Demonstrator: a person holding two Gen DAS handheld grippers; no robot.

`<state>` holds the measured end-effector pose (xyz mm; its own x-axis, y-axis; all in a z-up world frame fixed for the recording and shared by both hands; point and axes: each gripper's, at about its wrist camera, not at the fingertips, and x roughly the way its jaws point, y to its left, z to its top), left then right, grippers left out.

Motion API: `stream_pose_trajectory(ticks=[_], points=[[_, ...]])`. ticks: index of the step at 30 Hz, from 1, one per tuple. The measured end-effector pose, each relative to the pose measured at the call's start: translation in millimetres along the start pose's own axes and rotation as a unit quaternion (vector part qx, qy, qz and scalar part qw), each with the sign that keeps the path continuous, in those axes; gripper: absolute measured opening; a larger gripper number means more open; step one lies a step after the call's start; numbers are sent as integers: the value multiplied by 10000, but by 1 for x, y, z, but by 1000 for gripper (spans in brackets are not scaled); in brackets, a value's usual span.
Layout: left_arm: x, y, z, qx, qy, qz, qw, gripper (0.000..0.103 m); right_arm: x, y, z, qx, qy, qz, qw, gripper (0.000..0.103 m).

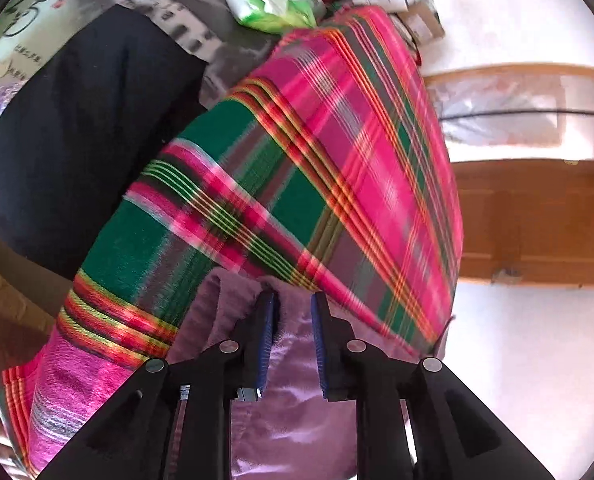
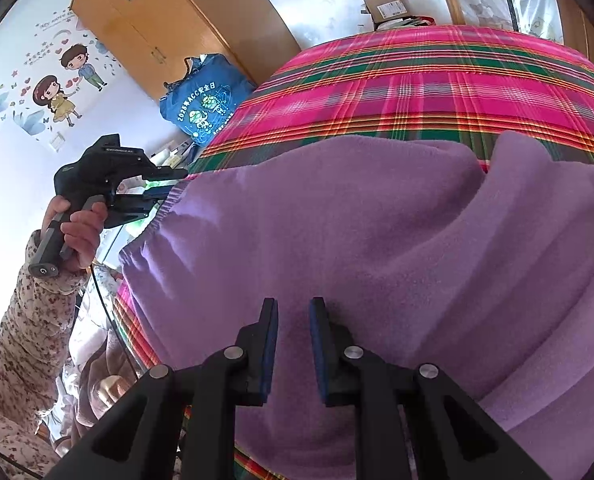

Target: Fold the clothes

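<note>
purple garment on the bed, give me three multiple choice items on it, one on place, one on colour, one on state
1. What does the purple garment lie on?
A. a plaid bedspread
B. a bare wooden floor
C. a glass table

2. What colour is the bag beside the wardrobe?
A. yellow
B. blue
C. white

3. How do the right gripper's jaws stand?
A. clamped on a sleeve
B. apart, gripping nothing
C. out of view

Answers:
1 A, the pink and green plaid bedspread shows around it.
2 B, the bag is blue with printed figures.
3 B, a gap shows between the fingers, with the fabric beneath them.
</note>
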<state>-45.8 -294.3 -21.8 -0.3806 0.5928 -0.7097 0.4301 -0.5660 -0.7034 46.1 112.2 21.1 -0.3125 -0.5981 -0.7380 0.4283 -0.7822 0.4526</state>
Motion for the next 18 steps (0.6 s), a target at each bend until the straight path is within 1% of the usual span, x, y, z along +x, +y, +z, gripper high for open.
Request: stream_pose_trajectory(ticks=[2, 4, 6, 7, 8, 9, 11, 13, 16, 18], points=[[5, 1, 5, -184, 134, -59, 9997, 21, 1, 0, 0, 7, 10, -5, 10000, 16], [10, -2, 12, -185, 204, -21, 9996, 22, 3, 1, 1, 2, 23, -55, 10000, 16], [11, -3, 13, -207, 210, -48, 9996, 19, 3, 3, 0, -21, 27, -36, 10000, 16], [10, -4, 12, -144, 180, -11, 9997, 9, 2, 3, -1, -33, 27, -30, 10000, 16], [10, -2, 10, -118, 136, -15, 9998, 5, 2, 3, -1, -29, 24, -34, 10000, 16], [10, -1, 9, -97, 92, -23, 9999, 5, 2, 3, -1, -22, 20, -40, 10000, 16], [5, 8, 6, -307, -29, -257, 9992, 4, 4, 2, 0, 11, 36, -46, 10000, 16], [-1, 14, 4, -400, -221, -368, 9983, 4, 6, 2, 0, 24, 50, -51, 10000, 16], [-19, 15, -6, -326, -548, -494, 9967, 3, 7, 5, 1, -13, 55, -49, 10000, 16], [-32, 11, -12, -140, -766, -616, 9951, 3, 7, 5, 1, -6, 55, -49, 10000, 16]])
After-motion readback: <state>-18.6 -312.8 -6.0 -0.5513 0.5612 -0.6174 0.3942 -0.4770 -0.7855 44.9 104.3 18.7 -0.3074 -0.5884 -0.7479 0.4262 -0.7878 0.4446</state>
